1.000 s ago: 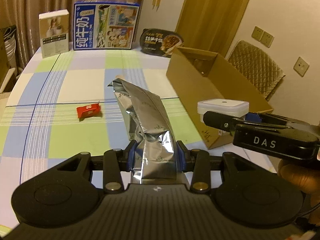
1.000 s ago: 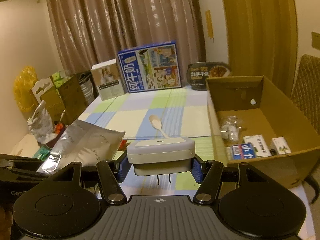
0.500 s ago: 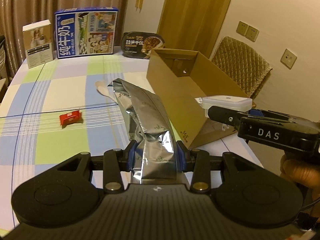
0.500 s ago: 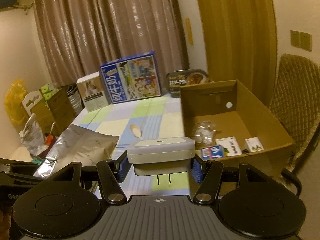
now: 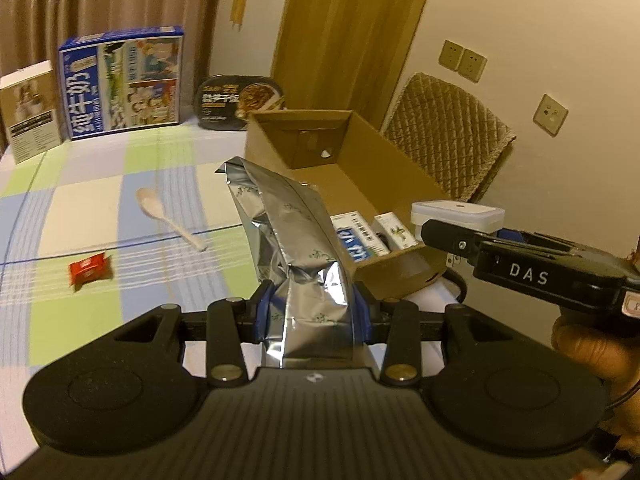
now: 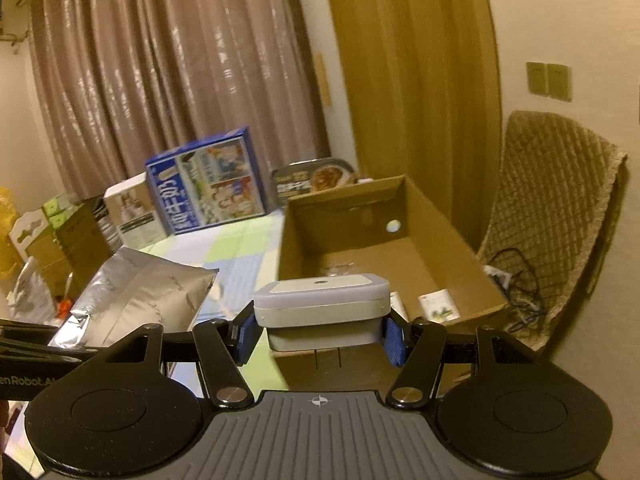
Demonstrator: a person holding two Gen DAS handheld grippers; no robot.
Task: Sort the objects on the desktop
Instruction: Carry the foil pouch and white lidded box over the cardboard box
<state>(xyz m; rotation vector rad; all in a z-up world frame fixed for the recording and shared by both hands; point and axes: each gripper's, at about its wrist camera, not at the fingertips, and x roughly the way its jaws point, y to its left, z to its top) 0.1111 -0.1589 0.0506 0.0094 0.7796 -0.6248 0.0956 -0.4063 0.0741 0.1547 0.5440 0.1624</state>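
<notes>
moved closer to the box point(image 5: 400, 196) than a second ago, both hands up off the table point(image 5: 80, 208); more of the inside of the box showing now, so looks like both loads are about to go in. left gripper point(image 5: 312, 312) closed tight on the bottom of the silver bag point(image 5: 288, 232), bag sticking up and forward, near the box's near left corner. right gripper point(image 6: 320, 330) closed on the two sides of the white case point(image 6: 322, 306), held level in the air right at the near wall of the box, not inside yet. counted: one silver bag, one white case, one box, one spoon point(image 5: 168, 220) and one red candy point(image 5: 89, 272) left lying on the table, well apart from the box. at least three small packs point(image 5: 356, 236) already in the box, maybe more hidden. at the back, one blue carton point(image 5: 124, 84), one small white carton point(image 5: 30, 110), one black food tray point(image 5: 238, 102). probably spoon and candy next after these two drops.
</notes>
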